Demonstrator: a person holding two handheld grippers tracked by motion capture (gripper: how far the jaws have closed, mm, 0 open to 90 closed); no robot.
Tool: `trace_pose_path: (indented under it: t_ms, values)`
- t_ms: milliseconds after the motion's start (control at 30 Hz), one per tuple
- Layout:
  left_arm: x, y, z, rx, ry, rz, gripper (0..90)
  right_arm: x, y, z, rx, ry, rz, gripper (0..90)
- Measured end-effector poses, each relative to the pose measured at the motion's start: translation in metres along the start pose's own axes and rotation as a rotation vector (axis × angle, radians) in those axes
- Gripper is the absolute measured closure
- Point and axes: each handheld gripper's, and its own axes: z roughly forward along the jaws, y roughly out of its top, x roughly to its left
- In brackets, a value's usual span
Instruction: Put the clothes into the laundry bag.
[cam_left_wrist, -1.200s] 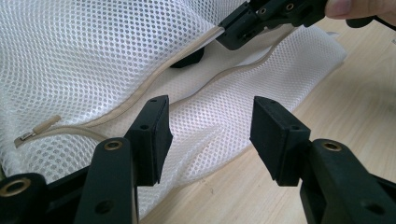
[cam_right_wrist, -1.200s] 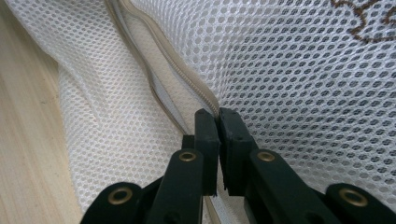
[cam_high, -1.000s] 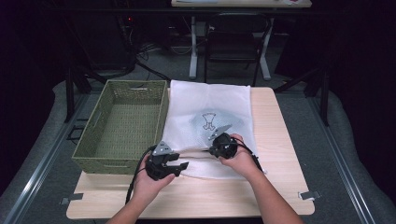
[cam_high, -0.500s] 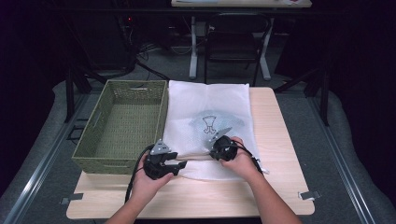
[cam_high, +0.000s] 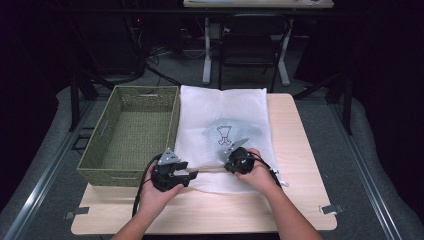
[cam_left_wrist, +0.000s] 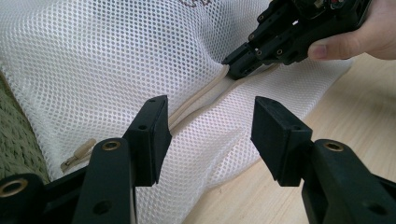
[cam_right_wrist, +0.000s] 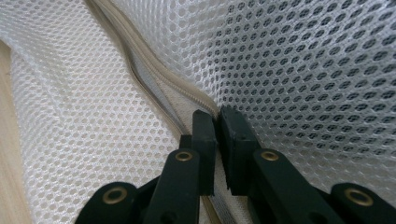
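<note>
Left gripper (cam_high: 192, 173) sits at the near-left corner of the mesh laundry bag (cam_high: 225, 120), jaws spread and gripping nothing. In the left gripper view (cam_left_wrist: 208, 135) the zipper (cam_left_wrist: 201, 93) runs between them untouched; my read is I'm staged there to pin the bag while the other hand works the zip. The beige zipper pull (cam_left_wrist: 77, 155) lies at the near-left end, by the basket.

Right gripper (cam_high: 227, 165) is at the bag's near edge, farther right, jaws clenched on the zipper seam. In the right gripper view (cam_right_wrist: 218, 122) the pads pinch the tape edge (cam_right_wrist: 187, 105) with a sliver of gap showing. Zip looks parted next to that pinch, so probably holding the seam taut.

The bag is white open-weave mesh, lying flat across the middle of the wooden table (cam_high: 300, 210), something with a printed figure (cam_high: 223, 134) inside.

Woven green basket (cam_high: 107, 140) sits just left, touching the bag's edge.
</note>
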Motion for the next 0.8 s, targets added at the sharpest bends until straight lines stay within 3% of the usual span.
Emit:
trace_pose_path:
  t_ms: [400,600,800]
  values:
    - [0.0005,0.0003,-0.0011,-0.003,0.001,-0.003,46.8,0.0026,-0.0008,-0.0028,-0.015,0.005,0.004,75.6]
    - [0.0006,0.0004,-0.0018,-0.005,0.000,-0.004,46.8,0.0048,-0.0001,-0.0037,-0.023,0.023,-0.022,63.6]
    - [0.0006,0.0004,-0.0020,-0.005,0.001,-0.003,46.8,0.0085,0.0006,-0.0030,-0.030,0.039,-0.005,51.1]
